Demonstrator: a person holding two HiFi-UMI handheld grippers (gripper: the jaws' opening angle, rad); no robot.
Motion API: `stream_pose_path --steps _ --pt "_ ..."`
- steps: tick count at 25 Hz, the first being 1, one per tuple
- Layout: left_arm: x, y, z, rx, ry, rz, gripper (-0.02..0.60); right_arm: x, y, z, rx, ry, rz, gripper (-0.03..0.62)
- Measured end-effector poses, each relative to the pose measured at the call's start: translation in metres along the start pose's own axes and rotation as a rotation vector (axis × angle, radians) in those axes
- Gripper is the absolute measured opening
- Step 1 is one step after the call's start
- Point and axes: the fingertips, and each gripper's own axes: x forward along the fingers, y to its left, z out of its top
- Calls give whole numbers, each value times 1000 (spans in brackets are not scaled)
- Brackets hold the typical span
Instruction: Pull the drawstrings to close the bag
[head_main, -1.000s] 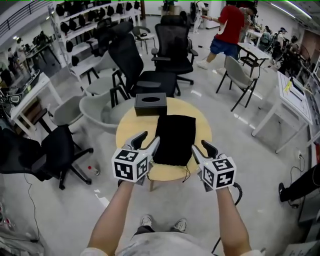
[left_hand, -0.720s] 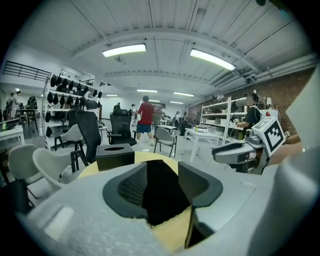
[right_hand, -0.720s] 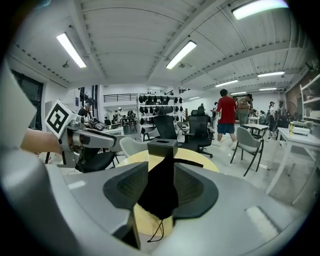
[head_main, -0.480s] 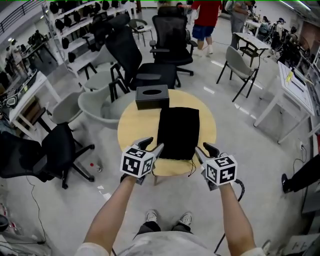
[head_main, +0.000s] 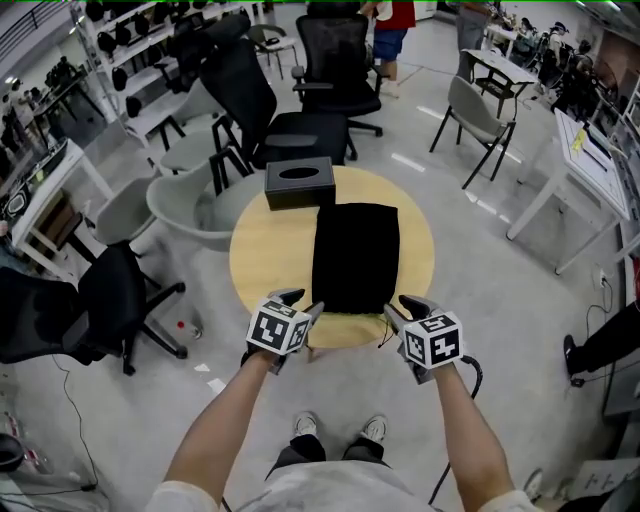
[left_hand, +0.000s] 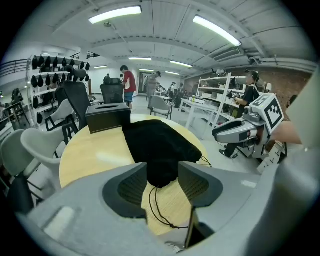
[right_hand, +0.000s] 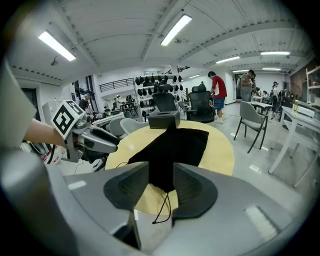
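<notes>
A black drawstring bag (head_main: 355, 255) lies flat on the round yellow table (head_main: 265, 260), its mouth toward me. My left gripper (head_main: 303, 303) hovers at the bag's near left corner, jaws apart and holding nothing. In the left gripper view (left_hand: 162, 172) that corner and a thin black cord loop (left_hand: 159, 207) show through the gap. My right gripper (head_main: 399, 306) hovers at the near right corner. Its jaws have just been closing slightly but stand open, with nothing pressed between them. In the right gripper view (right_hand: 161, 175) the other cord (right_hand: 164, 207) dangles over the table edge.
A black tissue box (head_main: 299, 183) sits at the table's far edge, just behind the bag. Black office chairs (head_main: 330, 90) and a grey shell chair (head_main: 190, 210) stand beyond the table. White desks (head_main: 575, 190) run along the right. People stand far back.
Both grippers have come down and tilted toward the table's near edge, one on each side of the bag's mouth. The bag has not moved. A person in red has walked off in the background.
</notes>
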Motion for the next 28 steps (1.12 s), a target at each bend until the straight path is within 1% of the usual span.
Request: stream_pose_path --steps 5,11,21,28 --pt "13 6 -21 -6 65 -5 201 17 -6 -22 7 51 -4 150" --pt "27 12 -44 7 134 -6 202 34 -10 -47 30 110 -7 150" --pt "37 20 -60 -11 185 -12 202 50 -13 -74 33 191 -1 149" --pt "45 19 -67 -3 216 -17 202 57 -12 -87 32 225 0 138"
